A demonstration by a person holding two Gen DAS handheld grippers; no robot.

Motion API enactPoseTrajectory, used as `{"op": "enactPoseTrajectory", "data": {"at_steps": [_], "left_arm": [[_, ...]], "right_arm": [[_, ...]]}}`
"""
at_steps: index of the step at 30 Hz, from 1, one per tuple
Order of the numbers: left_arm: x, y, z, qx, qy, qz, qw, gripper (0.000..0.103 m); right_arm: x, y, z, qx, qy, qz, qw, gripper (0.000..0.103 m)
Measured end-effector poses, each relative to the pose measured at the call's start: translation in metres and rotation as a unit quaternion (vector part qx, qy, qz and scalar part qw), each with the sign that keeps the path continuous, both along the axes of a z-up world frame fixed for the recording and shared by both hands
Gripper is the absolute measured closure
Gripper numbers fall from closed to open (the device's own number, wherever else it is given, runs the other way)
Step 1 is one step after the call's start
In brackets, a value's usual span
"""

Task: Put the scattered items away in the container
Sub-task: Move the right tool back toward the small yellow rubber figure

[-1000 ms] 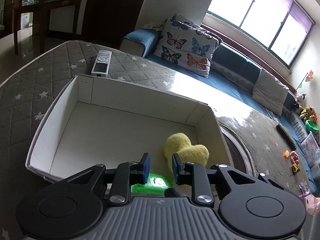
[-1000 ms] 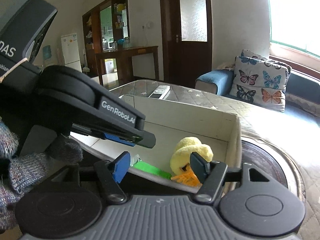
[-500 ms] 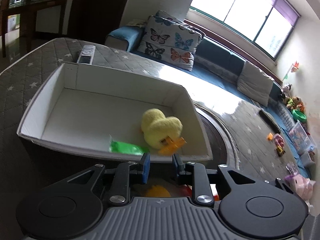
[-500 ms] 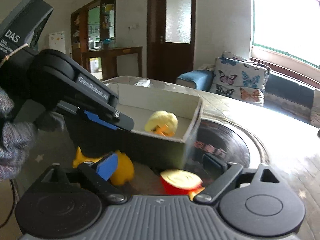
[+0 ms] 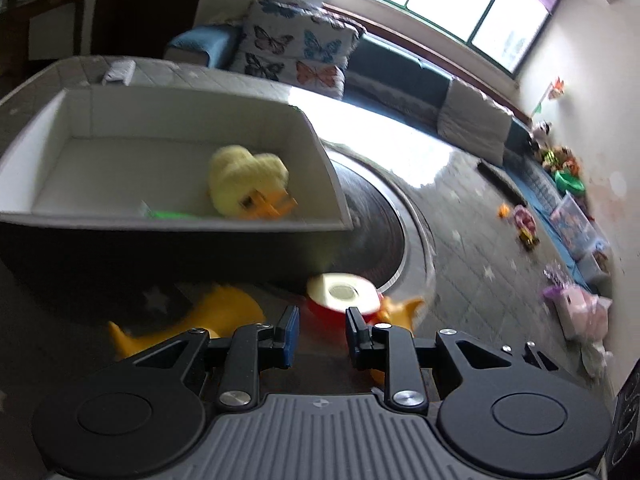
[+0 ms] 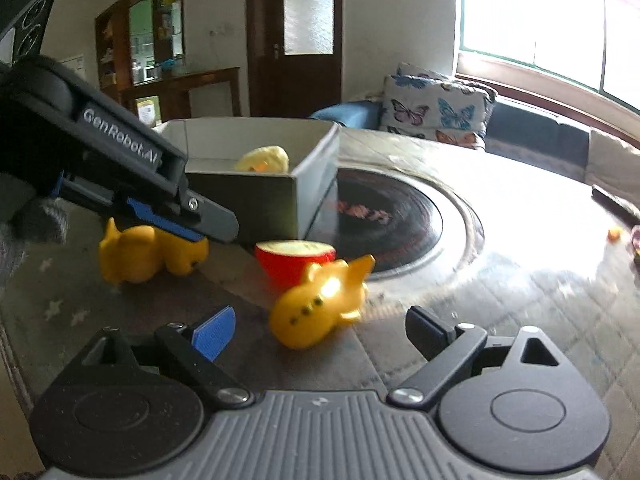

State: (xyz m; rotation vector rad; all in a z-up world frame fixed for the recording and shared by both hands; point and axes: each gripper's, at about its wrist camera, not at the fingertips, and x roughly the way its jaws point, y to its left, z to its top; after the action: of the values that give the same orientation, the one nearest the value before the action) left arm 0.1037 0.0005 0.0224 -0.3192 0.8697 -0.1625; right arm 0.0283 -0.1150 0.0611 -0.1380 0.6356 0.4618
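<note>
A white cardboard box [image 5: 120, 112] [image 6: 256, 192] stands on the table and holds a yellow plush duck [image 5: 246, 180] [image 6: 262, 158] and a green item [image 5: 168, 214]. In front of the box lie a red half apple [image 5: 340, 296] [image 6: 294, 256], a yellow toy plane [image 6: 320, 300] [image 5: 400, 308] and a yellow animal toy [image 6: 148, 252] [image 5: 200, 316]. My left gripper [image 5: 319, 330] is empty, jaws slightly apart, just before the half apple; it also shows in the right wrist view [image 6: 208, 224] above the animal toy. My right gripper [image 6: 318, 330] is wide open and empty, just before the plane.
A round dark hob plate [image 6: 392, 220] sits in the table right of the box. A remote [image 5: 118, 70] lies beyond the box. Small toys [image 5: 524, 224] lie at the far right. A sofa with butterfly cushions [image 6: 436, 108] stands behind the table.
Both grippers have drawn back from over the box and dropped low in front of it. The half apple, plane and animal toy have come into view. The right gripper has opened wider.
</note>
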Motion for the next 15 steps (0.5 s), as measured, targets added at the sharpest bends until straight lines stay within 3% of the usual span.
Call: {"op": "enactPoseTrajectory", "data": {"at_steps": [8,15], "left_arm": [[0.008,-0.017,-0.013,-0.021,0.020,-0.027,0.9992,0.075],[0.019,-0.026,-0.014,-0.042,0.033,-0.043,0.9977,0.075]], "right_arm": [[0.001,-0.001,-0.007,0.014,0.009,-0.020,1.000,0.012],[0.011,0.005,-0.009,0.025,0.013,-0.035,0.999,0.024]]}}
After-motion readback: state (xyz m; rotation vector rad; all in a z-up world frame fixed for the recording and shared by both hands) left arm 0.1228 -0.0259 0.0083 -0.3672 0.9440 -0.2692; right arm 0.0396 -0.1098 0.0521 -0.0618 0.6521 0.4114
